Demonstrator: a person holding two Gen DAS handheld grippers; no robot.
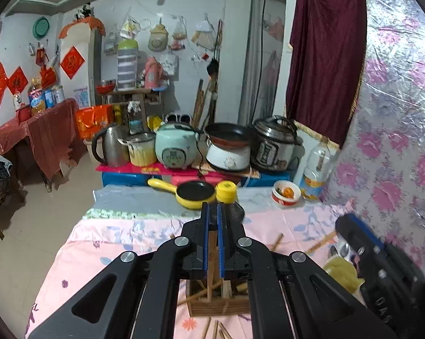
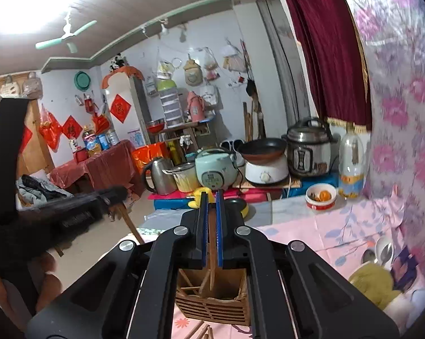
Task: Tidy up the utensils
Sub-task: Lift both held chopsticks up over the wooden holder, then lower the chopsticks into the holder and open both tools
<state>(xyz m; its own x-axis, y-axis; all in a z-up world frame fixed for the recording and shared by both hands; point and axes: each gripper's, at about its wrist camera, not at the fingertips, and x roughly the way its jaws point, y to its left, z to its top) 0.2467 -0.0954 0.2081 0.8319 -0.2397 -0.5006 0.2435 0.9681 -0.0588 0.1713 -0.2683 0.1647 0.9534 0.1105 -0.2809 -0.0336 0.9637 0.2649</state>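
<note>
Both hand-held grippers [image 1: 213, 206] [image 2: 211, 195] closed, w/ chopstick [image 1: 212, 257] between; wooden holder [image 1: 219, 301] below; yellow pan [image 1: 194, 195] ahead.

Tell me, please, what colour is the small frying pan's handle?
Yellow. The small frying pan shows it best in the left wrist view.

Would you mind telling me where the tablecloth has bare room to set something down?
The pink tablecloth is bare left of the wooden holder, up to the yellow pan. It is crowded right of the holder: loose chopsticks, spoons, a yellow cloth.
</note>
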